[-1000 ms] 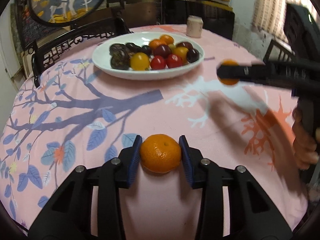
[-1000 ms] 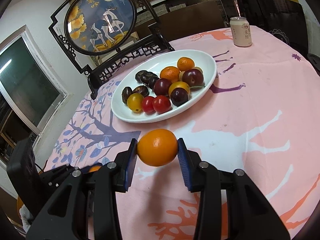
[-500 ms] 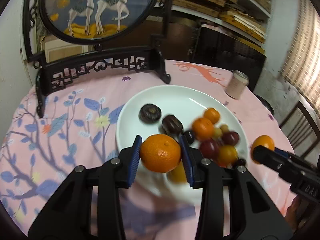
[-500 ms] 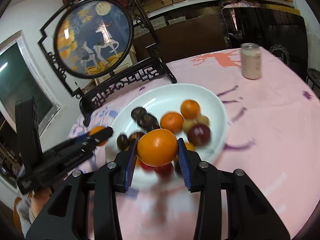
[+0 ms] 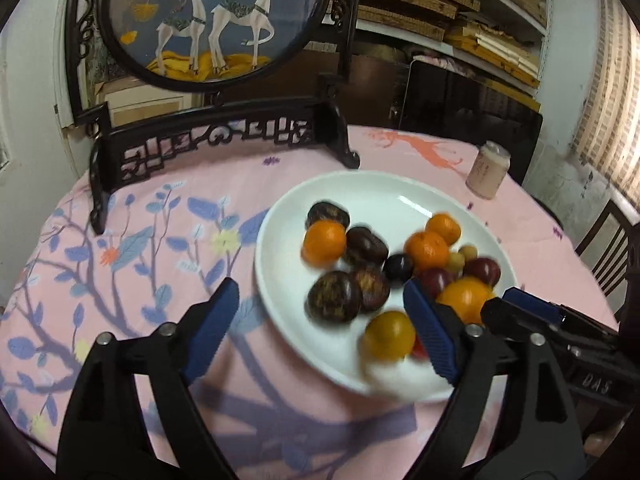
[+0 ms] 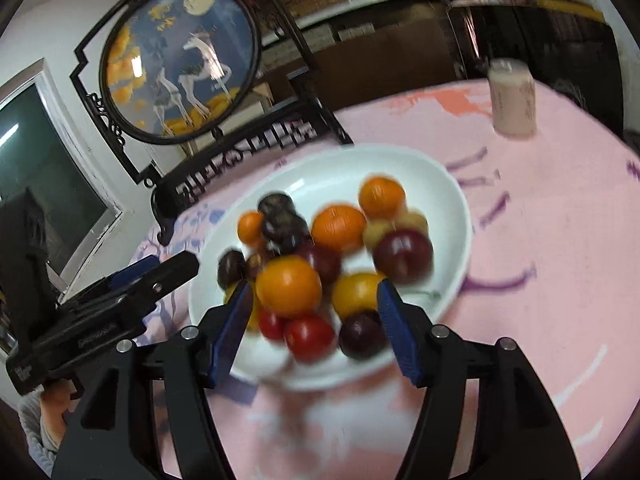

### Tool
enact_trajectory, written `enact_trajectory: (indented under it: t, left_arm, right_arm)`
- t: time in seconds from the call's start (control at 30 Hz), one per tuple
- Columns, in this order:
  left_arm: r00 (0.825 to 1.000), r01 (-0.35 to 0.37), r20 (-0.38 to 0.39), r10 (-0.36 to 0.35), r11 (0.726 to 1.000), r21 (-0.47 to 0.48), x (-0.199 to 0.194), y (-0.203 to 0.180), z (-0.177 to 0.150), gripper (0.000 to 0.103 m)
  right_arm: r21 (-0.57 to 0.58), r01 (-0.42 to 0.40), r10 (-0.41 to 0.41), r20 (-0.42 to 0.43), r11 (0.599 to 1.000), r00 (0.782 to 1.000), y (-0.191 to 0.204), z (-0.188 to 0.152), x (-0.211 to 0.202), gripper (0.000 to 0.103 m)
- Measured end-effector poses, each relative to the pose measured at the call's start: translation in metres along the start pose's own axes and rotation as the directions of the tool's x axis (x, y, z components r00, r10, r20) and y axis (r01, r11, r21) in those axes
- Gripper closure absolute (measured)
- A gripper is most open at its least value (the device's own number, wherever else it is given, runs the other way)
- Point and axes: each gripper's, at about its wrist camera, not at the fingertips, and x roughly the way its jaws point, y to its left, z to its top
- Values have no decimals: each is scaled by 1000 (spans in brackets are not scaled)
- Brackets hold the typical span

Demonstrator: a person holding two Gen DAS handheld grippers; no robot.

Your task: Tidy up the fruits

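Observation:
A white plate (image 5: 408, 196) on the pink tablecloth holds several fruits: oranges, dark plums, red tomatoes and yellow ones. My left gripper (image 5: 320, 328) is open and empty over the plate's near left rim; an orange (image 5: 323, 242) lies among the dark fruits beyond it. My right gripper (image 6: 314, 330) is open above the plate (image 6: 448, 184); an orange (image 6: 289, 286) sits on the pile between its fingers, blurred. The right gripper also shows in the left wrist view (image 5: 516, 312), and the left gripper in the right wrist view (image 6: 160, 270).
A black carved stand with a round deer picture (image 5: 216, 20) stands at the table's far side behind the plate. A pale drink can (image 5: 487, 170) stands at the far right, also in the right wrist view (image 6: 513, 98). A chair back (image 5: 608, 240) is at the right.
Both grippers have opened and let go of their oranges, which now lie on the plate. Both have moved in over the plate from the near table.

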Motion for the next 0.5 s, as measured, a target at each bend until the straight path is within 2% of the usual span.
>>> enact_trajectory:
  t: [0.07, 0.27, 0.43, 0.5]
  left_arm:
    - [1000, 8, -14, -8, 1000, 2, -4, -1, -9, 16]
    - [1000, -17, -22, 17, 1000, -18, -25, 11, -37, 14]
    - [999, -43, 12, 44, 997, -67, -51, 22, -54, 13]
    - [997, -66, 37, 68, 996, -62, -61, 20, -59, 11]
  right_arm:
    - [28, -20, 21, -23, 999, 1000, -2, -5, 0, 38]
    - [-12, -18, 18, 16, 1000, 1000, 13, -18, -25, 38]
    - [-85, 36, -30, 79, 996, 996, 26, -28, -51, 37]
    - [-102, 72, -62, 101, 992, 993, 28, -33, -59, 31]
